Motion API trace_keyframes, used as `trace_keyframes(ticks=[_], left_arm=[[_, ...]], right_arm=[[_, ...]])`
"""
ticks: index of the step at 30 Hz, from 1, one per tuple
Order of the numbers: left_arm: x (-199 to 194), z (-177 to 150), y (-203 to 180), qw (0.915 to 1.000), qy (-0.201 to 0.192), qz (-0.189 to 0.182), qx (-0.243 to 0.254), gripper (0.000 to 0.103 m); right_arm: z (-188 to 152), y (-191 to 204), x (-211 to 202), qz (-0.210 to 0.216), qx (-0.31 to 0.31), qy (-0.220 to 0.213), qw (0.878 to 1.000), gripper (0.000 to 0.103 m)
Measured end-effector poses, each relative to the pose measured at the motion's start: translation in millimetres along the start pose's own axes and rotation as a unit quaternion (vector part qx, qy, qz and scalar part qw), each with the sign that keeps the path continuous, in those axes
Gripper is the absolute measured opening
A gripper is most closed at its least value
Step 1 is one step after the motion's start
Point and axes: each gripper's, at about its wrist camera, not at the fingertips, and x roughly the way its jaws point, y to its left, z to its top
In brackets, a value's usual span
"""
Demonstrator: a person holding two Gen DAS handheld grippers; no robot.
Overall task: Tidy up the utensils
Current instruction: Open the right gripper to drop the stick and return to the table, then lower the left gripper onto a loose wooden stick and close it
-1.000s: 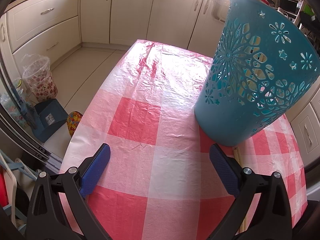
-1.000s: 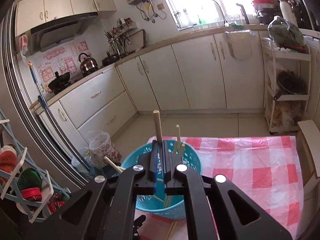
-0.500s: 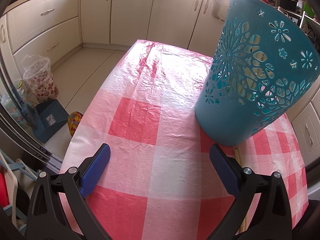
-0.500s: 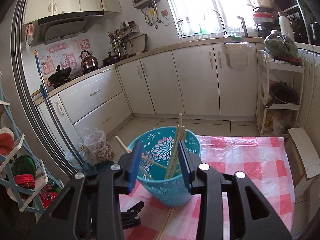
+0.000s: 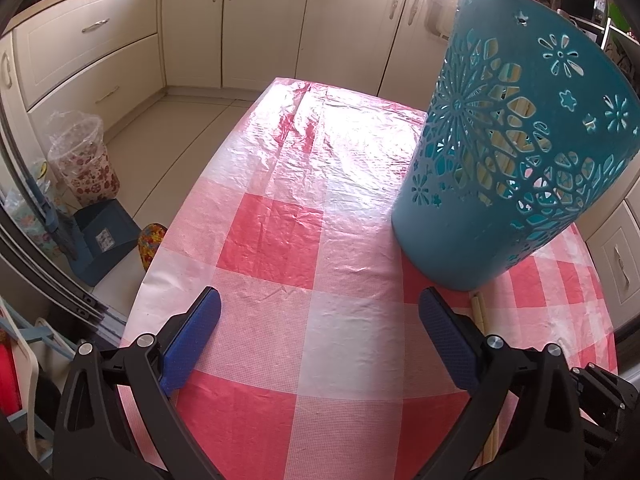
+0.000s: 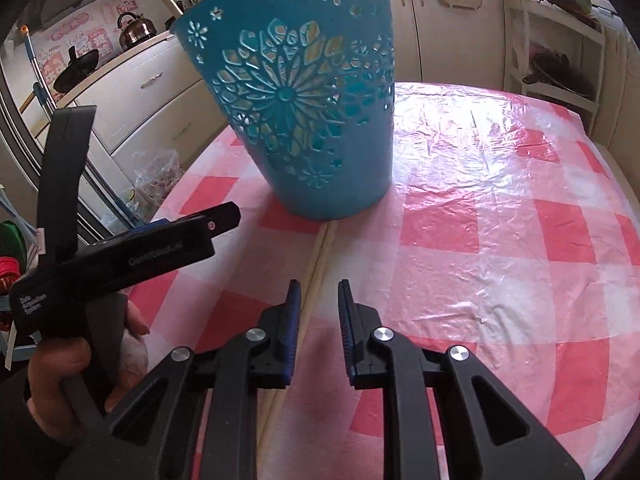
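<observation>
A teal cut-out basket (image 6: 304,112) stands on the red-and-white checked tablecloth (image 6: 480,216); pale wooden sticks show through its holes. It is also at the right of the left wrist view (image 5: 508,148). A pair of wooden chopsticks (image 6: 318,256) lies on the cloth from the basket's base toward me, and its end shows in the left wrist view (image 5: 478,306). My right gripper (image 6: 318,292) is open and empty, low over the chopsticks, which run between its fingers. My left gripper (image 5: 320,304) is wide open and empty, left of the basket; its body shows in the right wrist view (image 6: 160,248).
Cream kitchen cabinets (image 5: 200,28) run along the far wall. A plastic-lined floral bin (image 5: 84,160) and a blue dustpan (image 5: 104,240) sit on the floor left of the table. A white shelf rack (image 6: 560,56) stands at the far right.
My right gripper opened, let a wooden stick drop into the basket, then came down from above the basket to the chopsticks on the cloth. The left gripper has stayed still.
</observation>
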Motion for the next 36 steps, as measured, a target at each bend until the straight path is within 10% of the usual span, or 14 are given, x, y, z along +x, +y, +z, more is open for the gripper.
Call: trace_keyframes(ticks=[19,31,36], left_arm=[[-2.3,-0.5,-5.8,0.9999,-0.006,0.005,0.008,0.095],[-10.8,-24.4,-84.2,0.9922,0.023,0.001,0.123,0.095],[-1.0,-25.8,-96.8,0.9897,0.037,0.008,0.138,0.064]], right_arm=[[-23.8,-15.1,-19.7,-0.033,-0.051,0.022,0.998,0.009],[-26.2,-46.1,-27.8,0.002,0.022,0.006,1.0,0.006],[-26.6,-48.1,-29.7,0.008,0.026,0.008,1.0,0.006]])
